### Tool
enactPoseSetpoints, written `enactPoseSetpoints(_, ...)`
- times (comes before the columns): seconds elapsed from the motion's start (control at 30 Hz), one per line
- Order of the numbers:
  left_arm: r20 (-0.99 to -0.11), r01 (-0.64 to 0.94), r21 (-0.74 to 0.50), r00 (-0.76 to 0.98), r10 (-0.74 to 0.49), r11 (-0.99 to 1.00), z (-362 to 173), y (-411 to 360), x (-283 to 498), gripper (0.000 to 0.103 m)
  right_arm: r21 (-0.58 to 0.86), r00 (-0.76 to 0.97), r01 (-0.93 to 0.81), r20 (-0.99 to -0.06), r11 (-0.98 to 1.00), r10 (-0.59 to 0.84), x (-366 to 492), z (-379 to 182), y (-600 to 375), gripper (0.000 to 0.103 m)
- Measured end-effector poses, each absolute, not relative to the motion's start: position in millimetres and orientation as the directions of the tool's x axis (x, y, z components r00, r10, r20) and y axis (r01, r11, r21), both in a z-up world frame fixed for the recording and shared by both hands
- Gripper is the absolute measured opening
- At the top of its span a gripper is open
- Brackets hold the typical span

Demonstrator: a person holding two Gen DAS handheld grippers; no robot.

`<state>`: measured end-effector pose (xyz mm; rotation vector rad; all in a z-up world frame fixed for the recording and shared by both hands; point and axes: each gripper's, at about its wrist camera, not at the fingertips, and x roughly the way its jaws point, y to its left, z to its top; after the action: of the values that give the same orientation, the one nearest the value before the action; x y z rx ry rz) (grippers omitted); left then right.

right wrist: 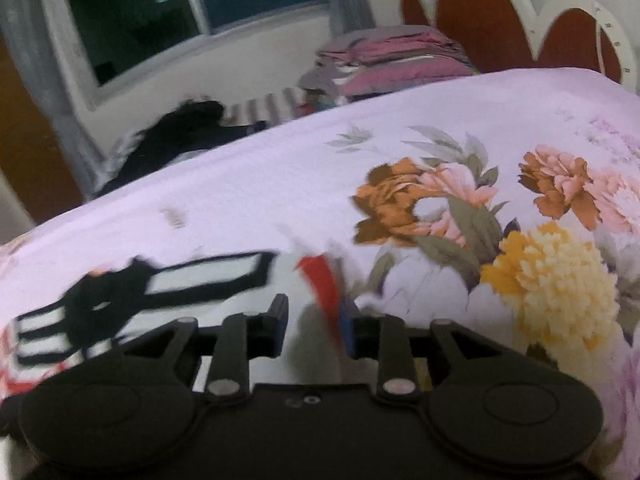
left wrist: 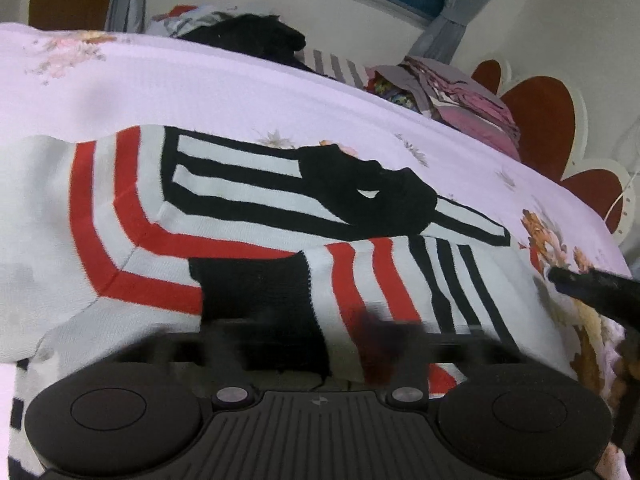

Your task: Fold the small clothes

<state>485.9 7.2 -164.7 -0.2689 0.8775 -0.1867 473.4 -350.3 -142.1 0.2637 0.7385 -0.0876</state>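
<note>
A small knit garment [left wrist: 240, 216] with white, red and black stripes lies on the bed, partly folded, a black collar [left wrist: 360, 184] near its middle. My left gripper [left wrist: 320, 344] hovers low over its near edge; its fingers are motion-blurred, so their state is unclear. My right gripper [right wrist: 312, 328] is open, its blue-padded fingers [right wrist: 280, 320] standing either side of the garment's right edge [right wrist: 320, 284]. The right gripper's black body [left wrist: 592, 292] shows at the right of the left wrist view.
The bed has a lilac floral sheet [right wrist: 480, 200]. A dark clothes pile [left wrist: 256, 36] and a stack of folded pink and grey clothes [left wrist: 460, 96] lie at the far side. A red and white headboard [left wrist: 536, 120] stands on the right.
</note>
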Motion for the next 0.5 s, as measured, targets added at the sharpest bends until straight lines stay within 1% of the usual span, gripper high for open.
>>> enactPoseSetpoints(0.07, -0.730, 0.063, -0.268, 0.637, -0.246, 0.961, -165.3, 3.7, 482.0, 0.079, 0.207, 0.735, 0.136, -0.677, 0.969, 0.041, 455.5, -139.8, -340.5, 0.028)
enactPoseSetpoints(0.13, -0.749, 0.068, -0.253, 0.618, -0.240, 0.965, -170.7, 2.0, 484.4, 0.079, 0.203, 0.727, 0.125, -0.684, 0.971, 0.050, 439.0, -141.9, -333.7, 0.028)
enactPoseSetpoints(0.2, -0.746, 0.072, -0.240, 0.624, -0.232, 0.968, -173.5, 1.3, 484.2, 0.079, 0.209, 0.711, 0.114, -0.700, 0.971, 0.067, 427.1, -146.7, -329.5, 0.027)
enactPoseSetpoints(0.27, -0.750, 0.084, -0.216, 0.623, -0.220, 0.973, -173.3, -2.1, 484.0, 0.079, 0.148, 0.705, 0.100, -0.708, 0.984, 0.035, 414.3, -150.2, -321.9, 0.026)
enactPoseSetpoints(0.33, -0.755, 0.083, -0.207, 0.621, -0.213, 0.975, -171.1, -3.3, 482.2, 0.079, 0.075, 0.673, 0.107, -0.739, 0.991, -0.017, 408.7, -159.3, -319.7, 0.026)
enactPoseSetpoints(0.37, -0.758, 0.079, -0.207, 0.617, -0.211, 0.975, -169.1, -3.4, 480.9, 0.079, 0.066, 0.655, 0.119, -0.755, 0.991, -0.028, 406.1, -163.4, -322.0, 0.029)
enactPoseSetpoints(0.43, -0.757, 0.061, -0.225, 0.617, -0.214, 0.972, -163.0, 0.0, 475.8, 0.079, 0.135, 0.653, 0.146, -0.757, 0.980, 0.007, 400.4, -160.3, -331.0, 0.029)
enactPoseSetpoints(0.5, -0.755, 0.036, -0.249, 0.619, -0.217, 0.968, -157.6, 8.5, 468.1, 0.079, 0.158, 0.681, 0.137, -0.732, 0.978, 0.023, 394.2, -149.4, -330.0, 0.034)
